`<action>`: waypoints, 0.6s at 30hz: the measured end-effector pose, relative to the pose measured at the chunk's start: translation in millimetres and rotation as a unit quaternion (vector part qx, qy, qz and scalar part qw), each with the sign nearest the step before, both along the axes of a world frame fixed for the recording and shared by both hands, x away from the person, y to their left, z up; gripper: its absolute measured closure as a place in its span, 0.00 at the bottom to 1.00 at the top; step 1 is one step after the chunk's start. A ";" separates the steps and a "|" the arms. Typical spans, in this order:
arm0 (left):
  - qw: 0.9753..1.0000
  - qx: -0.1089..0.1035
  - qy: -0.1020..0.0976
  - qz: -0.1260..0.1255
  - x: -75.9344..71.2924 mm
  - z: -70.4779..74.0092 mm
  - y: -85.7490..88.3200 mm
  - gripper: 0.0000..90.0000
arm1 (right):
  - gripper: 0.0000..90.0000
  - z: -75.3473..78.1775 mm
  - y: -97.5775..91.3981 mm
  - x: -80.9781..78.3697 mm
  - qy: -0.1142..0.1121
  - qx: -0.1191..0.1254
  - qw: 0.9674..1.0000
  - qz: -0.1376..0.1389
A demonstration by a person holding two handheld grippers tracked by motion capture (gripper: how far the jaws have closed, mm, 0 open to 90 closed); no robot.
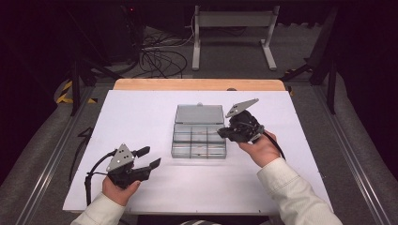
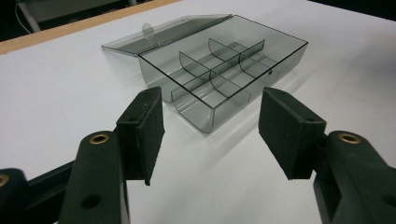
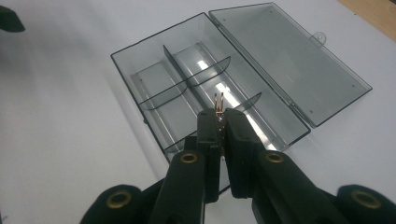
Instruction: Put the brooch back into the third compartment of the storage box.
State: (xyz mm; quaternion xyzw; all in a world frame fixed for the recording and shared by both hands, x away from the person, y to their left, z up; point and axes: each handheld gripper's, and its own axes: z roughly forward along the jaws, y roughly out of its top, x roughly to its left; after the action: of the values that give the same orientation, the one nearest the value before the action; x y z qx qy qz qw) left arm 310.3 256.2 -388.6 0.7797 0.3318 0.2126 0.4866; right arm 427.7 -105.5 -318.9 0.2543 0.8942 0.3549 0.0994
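A clear smoky plastic compartment box (image 1: 199,143) lies in the middle of the white table (image 1: 141,112), its lid (image 1: 199,114) folded open flat behind it. Curved dividers split the box (image 2: 224,65) into several cells, and I see nothing lying in them. My right gripper (image 3: 222,116) hovers over the box (image 3: 154,79) near its right side, shut on a small brass-coloured two-pronged part (image 3: 218,100) that sticks out past the fingertips. In the high view the right gripper (image 1: 222,133) is at the box's right edge. My left gripper (image 1: 149,157) rests near the front left, open and holding nothing, and points toward the box; its jaws (image 2: 212,100) stand well apart.
The table's wooden back edge (image 1: 197,84) runs behind the white sheet. A metal stand (image 1: 232,33) and loose cables (image 1: 159,58) are on the floor beyond. Bare white surface lies on both sides of the box and in front of it.
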 end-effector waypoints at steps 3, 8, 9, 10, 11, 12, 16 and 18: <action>1.000 0.000 0.000 0.000 -0.1 -0.1 -0.3 0.46 | 0.95 -2.5 1.5 5.0 0.001 0.004 1.000 -0.008; 1.000 0.000 0.002 0.000 -0.1 -0.3 -0.2 0.46 | 0.95 -6.9 4.0 13.7 0.007 0.010 1.000 -0.024; 1.000 -0.001 0.002 0.000 -0.1 -0.3 -0.1 0.46 | 0.95 -7.9 4.7 15.7 0.008 0.011 1.000 -0.027; 1.000 0.000 0.001 0.000 0.0 -0.2 -0.1 0.46 | 0.95 -8.7 5.4 17.5 0.011 0.013 0.999 -0.031; 1.000 0.000 0.000 0.000 0.1 -0.2 0.0 0.46 | 0.95 -9.5 6.3 19.1 0.012 0.014 0.999 -0.033; 1.000 0.001 0.000 0.000 0.1 -0.1 0.1 0.46 | 0.95 -10.3 7.3 20.4 0.012 0.013 0.999 -0.036; 1.000 0.001 0.001 0.000 0.3 -0.3 0.2 0.46 | 0.95 -13.0 11.6 25.8 0.013 0.010 0.999 -0.043; 1.000 0.001 -0.001 0.000 0.3 -0.1 0.4 0.46 | 0.95 -13.8 13.2 28.0 0.013 0.009 0.999 -0.044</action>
State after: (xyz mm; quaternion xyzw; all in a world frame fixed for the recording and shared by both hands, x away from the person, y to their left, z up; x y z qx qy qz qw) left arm 310.6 256.6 -388.7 0.7796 0.3312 0.2142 0.4865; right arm 455.7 -92.3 -332.7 0.2991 0.8800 0.3548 0.1008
